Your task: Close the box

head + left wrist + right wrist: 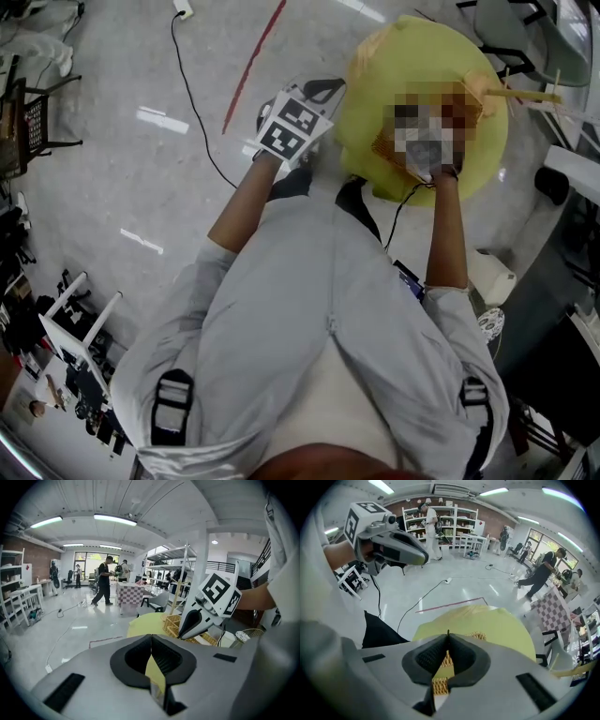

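A woven wicker box (474,95) sits on a round table under a yellow cloth (375,112). My right gripper (427,157) is down on the box, partly under a blurred patch. In the right gripper view its jaws (447,633) are pressed together on a thin edge of the box's woven lid (442,682), with more wicker (478,635) just behind the tips. My left gripper (319,94) hangs in the air off the table's left edge. Its jaws (151,636) are shut with nothing between them, and from there I see the right gripper (185,632) above the box (174,626).
A black cable (192,94) and a red line (253,66) run over the grey floor left of the table. A white shelf (80,323) stands at the lower left and a white unit (492,277) at the right. People (104,581) stand far back by shelving.
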A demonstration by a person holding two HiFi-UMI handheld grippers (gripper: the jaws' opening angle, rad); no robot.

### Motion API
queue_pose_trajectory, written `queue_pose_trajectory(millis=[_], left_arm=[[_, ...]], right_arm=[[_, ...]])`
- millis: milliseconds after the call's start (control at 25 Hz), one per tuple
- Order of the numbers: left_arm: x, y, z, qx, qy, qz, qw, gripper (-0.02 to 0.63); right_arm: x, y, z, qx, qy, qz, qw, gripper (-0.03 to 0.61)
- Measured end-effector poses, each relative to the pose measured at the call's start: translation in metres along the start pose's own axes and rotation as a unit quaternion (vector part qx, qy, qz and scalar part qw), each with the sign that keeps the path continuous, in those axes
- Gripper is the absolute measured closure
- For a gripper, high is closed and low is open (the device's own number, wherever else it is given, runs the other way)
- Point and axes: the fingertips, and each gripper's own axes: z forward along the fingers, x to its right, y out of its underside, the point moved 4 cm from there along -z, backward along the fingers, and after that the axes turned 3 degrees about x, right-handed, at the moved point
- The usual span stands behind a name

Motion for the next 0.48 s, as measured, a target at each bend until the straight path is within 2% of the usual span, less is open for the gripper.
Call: queue_pose_trajectory(millis=[200, 480], left_arm=[[0.033, -0.025, 0.014, 0.013, 0.024, 0.024, 0.9993, 0.584], [0.085, -0.061, 0.047, 0.022, 0.056, 0.062, 0.9963, 0.584]], right_arm=[[0.004, 0.011, -0.044, 0.038, 0.018, 0.018, 0.999, 0.541], [0.023, 0.058, -0.099, 0.082, 0.051, 0.07, 0.993, 0.54]])
